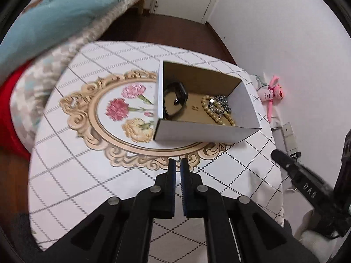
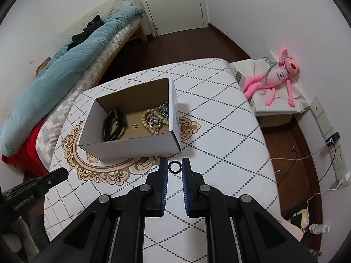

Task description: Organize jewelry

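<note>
My right gripper pinches a small black ring at its fingertips, just short of the box ahead, which already holds a watch, beads and chain. Left gripper nearly closed, empty. Ring remains, I judge.

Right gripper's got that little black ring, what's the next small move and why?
Probably carry the black ring forward over the near wall of the cardboard box and let go there. The right gripper pinches the ring just short of the box, where the watch, beads and chain already lie.
</note>
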{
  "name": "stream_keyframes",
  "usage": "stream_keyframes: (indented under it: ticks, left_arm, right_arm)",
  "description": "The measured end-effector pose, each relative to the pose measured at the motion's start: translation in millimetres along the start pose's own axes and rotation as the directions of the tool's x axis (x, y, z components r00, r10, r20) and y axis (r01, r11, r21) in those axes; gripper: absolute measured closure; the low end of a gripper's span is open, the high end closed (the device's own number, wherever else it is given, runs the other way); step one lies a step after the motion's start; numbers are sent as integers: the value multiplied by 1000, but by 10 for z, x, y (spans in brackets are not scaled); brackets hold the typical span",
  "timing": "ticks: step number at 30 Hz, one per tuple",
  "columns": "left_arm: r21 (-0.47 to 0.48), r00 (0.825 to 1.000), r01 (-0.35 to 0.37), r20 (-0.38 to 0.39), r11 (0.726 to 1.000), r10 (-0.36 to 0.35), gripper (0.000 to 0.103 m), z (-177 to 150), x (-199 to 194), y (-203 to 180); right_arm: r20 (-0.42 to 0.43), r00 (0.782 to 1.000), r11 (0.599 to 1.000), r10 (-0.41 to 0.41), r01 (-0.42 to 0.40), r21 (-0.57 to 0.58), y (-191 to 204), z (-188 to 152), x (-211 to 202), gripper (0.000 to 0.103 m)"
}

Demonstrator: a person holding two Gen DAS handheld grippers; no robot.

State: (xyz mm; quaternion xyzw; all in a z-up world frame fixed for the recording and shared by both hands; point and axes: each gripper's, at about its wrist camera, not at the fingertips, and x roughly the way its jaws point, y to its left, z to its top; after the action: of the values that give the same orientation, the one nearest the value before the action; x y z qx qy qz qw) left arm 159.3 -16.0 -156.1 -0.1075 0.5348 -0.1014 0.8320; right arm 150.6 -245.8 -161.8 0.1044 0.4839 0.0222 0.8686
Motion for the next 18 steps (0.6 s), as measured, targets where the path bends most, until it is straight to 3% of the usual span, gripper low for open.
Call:
stream_keyframes:
  ticks: [1, 3, 4, 5, 11, 13, 18]
  left_arm:
    - [-1, 1000, -2, -11, 1000, 2, 97, -6, 76, -2]
    - [-5, 999, -29, -46, 1000, 28, 84, -10, 250, -14]
    - [-2, 998, -43, -50, 999, 43, 71, -13, 339, -33]
    - [3, 998, -49, -43, 999, 49, 66, -23, 410, -56]
    - [118, 984, -151, -75, 982, 160, 64, -98, 793, -271]
    - [167, 979, -187, -48, 968, 197, 60, -134, 823, -374]
    - [213, 975, -210, -24, 954, 220, 60, -219, 832, -494]
  right_arm:
    - [-10, 1000, 1000, 2, -2, 4, -5, -16, 45, 90]
    - [-21, 1000, 1000, -4, 5, 9, -24, -48, 121, 90]
    - [-29, 1000, 1000, -12, 12, 12, -37, -72, 172, 90]
    - [-40, 999, 1000, -17, 18, 19, -59, -100, 227, 90]
    - [-72, 996, 997, -44, 48, 58, -204, -185, 375, 90]
    - [-76, 996, 996, -48, 53, 67, -246, -196, 400, 90]
    - [-86, 994, 994, -65, 72, 80, -315, -206, 442, 90]
